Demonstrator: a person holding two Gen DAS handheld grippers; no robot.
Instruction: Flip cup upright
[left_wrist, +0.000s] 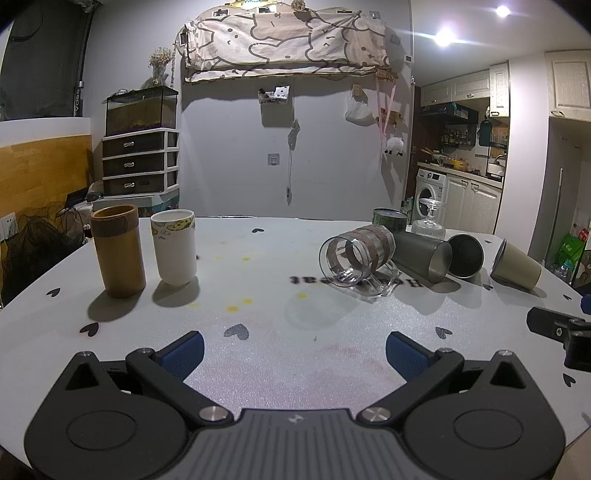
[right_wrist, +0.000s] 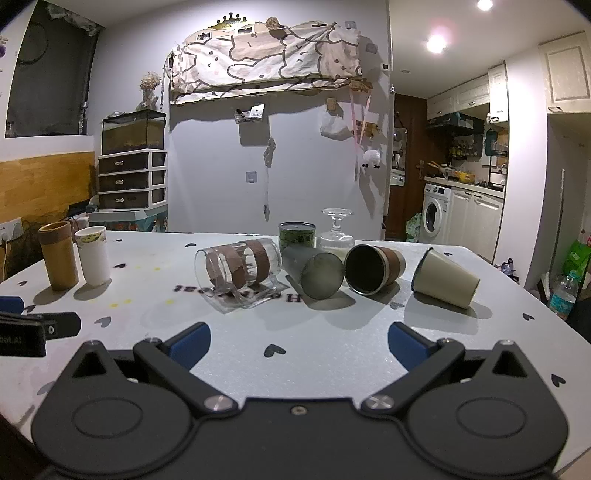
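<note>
Sideways, clear brown-banded glass mug (right_wrist: 240, 273).

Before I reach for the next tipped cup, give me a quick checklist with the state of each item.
1. Left gripper open and holding nothing: ok.
2. Right gripper open and holding nothing: ok.
3. Clear glass mug with brown bands upright: not ok, it lies on its side with its handle on the table.
4. Grey metal tumbler, brown-sleeved steel cup and beige cup upright: not ok, all three lie tipped.
5. Tall brown cup and white patterned cup upright: ok.
6. Room beside the beige cup for fingers: ok, it lies apart from the others.
</note>
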